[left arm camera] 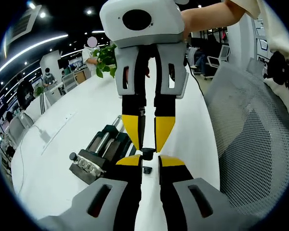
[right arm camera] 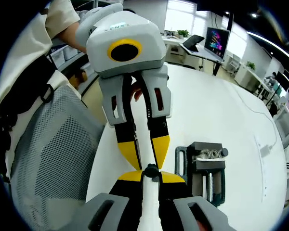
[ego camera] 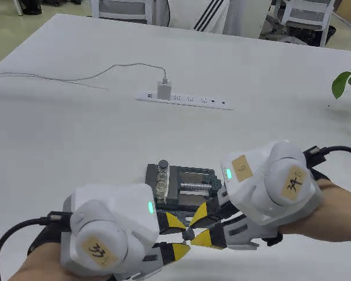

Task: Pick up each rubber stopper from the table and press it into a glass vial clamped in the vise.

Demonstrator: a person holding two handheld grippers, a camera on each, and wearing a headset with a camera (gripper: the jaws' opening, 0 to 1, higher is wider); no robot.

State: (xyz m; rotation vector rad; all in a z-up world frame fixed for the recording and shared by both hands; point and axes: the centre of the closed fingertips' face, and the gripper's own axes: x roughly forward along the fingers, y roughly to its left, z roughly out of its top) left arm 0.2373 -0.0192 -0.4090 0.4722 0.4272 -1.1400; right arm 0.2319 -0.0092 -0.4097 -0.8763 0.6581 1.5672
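— What is furthest left?
— The left gripper [ego camera: 180, 237]. It comes in from the lower left of the head view with its jaws drawn narrow and its tips pointing right.

— And what is at the tips?
— A small black rubber stopper [ego camera: 188, 235], right where the two grippers' tips meet, just in front of the vise [ego camera: 190, 188]. In the left gripper view the rubber stopper [left arm camera: 147, 154] sits at the ends of the other gripper's jaws. I cannot tell which pair actually grips it.

— What about the vise and what it holds?
— It is dark and stands on the white table [ego camera: 58, 134], just behind the tips. A row of clear glass vials [ego camera: 161, 186] stands clamped at its left side. The far one carries a dark fitted stopper [ego camera: 162, 165]. In the right gripper view the rest of the glass vials [right arm camera: 207, 154] show open round mouths. They look clear, and whether anything is in them I cannot tell.

— And further right?
— The right gripper [ego camera: 198, 229] reaches in from the right. Its jaws are narrow too, and its yellow-and-black tips close on the left gripper's around the rubber stopper.
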